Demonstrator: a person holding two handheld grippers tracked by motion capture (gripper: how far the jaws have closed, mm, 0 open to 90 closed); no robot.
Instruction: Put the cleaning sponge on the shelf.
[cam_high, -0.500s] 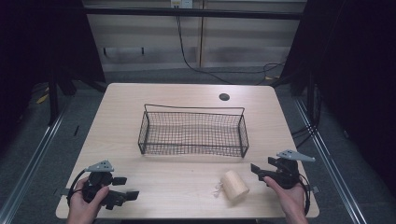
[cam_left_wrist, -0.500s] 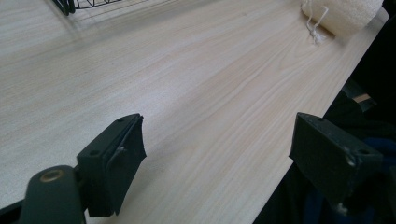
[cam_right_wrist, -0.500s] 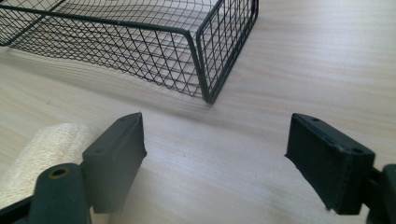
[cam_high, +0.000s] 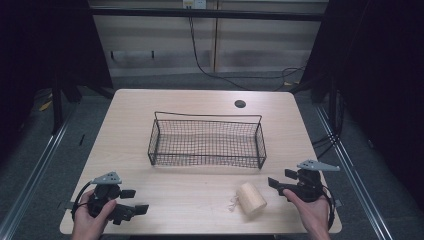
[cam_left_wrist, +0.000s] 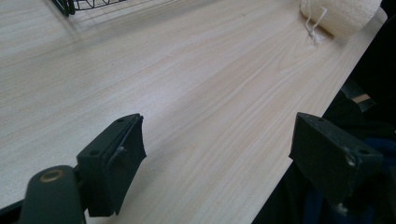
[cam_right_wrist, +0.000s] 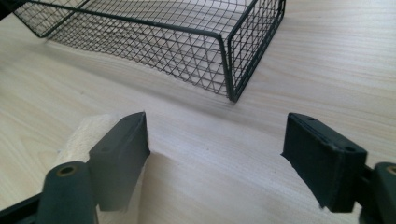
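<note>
A black wire basket (cam_high: 207, 159) stands empty in the middle of the light wooden table (cam_high: 185, 190). A cream roll with a loose string (cam_high: 251, 199) lies on its side near the front edge, right of centre. My right gripper (cam_high: 281, 180) rests just right of the roll, open and holding nothing. In the right gripper view the open right gripper (cam_right_wrist: 217, 140) faces the basket's corner (cam_right_wrist: 227, 70), and the roll (cam_right_wrist: 84, 133) sits behind its left jaw. My left gripper (cam_high: 135, 201) is open at the front left. In its own view, the left gripper (cam_left_wrist: 219, 144) looks along the table toward the roll (cam_left_wrist: 343, 14).
A small dark round hole (cam_high: 240, 104) marks the table's far side behind the basket. The table's front edge (cam_left_wrist: 303, 121) runs close beside the left gripper's right jaw. Metal rails (cam_high: 35, 170) flank the table on the floor.
</note>
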